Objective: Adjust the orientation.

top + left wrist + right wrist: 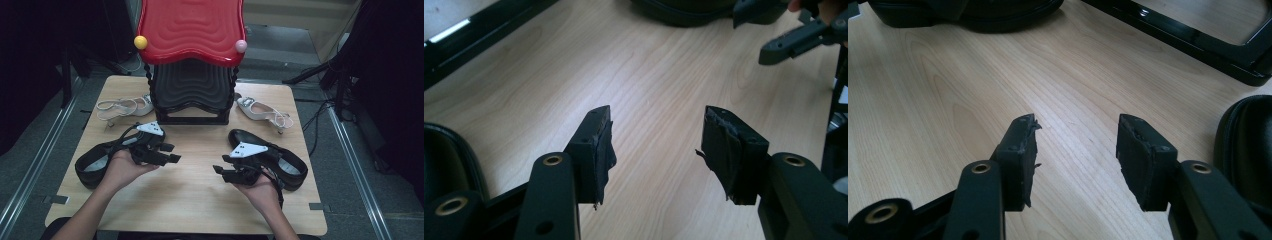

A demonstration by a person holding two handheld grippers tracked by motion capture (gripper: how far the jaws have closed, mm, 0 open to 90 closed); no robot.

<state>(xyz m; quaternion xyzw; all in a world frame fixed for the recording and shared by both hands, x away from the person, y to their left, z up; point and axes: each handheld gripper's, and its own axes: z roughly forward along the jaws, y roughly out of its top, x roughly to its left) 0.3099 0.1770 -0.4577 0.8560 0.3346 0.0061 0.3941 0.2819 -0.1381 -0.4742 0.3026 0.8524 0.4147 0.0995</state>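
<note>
Two black shoes lie on the wooden table (pixel 190 200): one at the left (pixel 92 162), one at the right (pixel 287 162). My left gripper (pixel 172 153) is held over the left shoe's toe end and points toward the table's middle. Its jaws stand open over bare wood (pixel 656 145). My right gripper (pixel 220 164) is held beside the right shoe and points left toward the other gripper, open with nothing between its pads (pixel 1078 145). The left gripper view has the right gripper (pixel 794 37) at its top right.
A shoe rack with a red wavy top (pixel 192 30) and a black base (pixel 1198 35) stands at the back centre. A white heeled sandal (pixel 122 107) lies to its left, another (pixel 262 112) to its right. Metal rails run along the floor on both sides.
</note>
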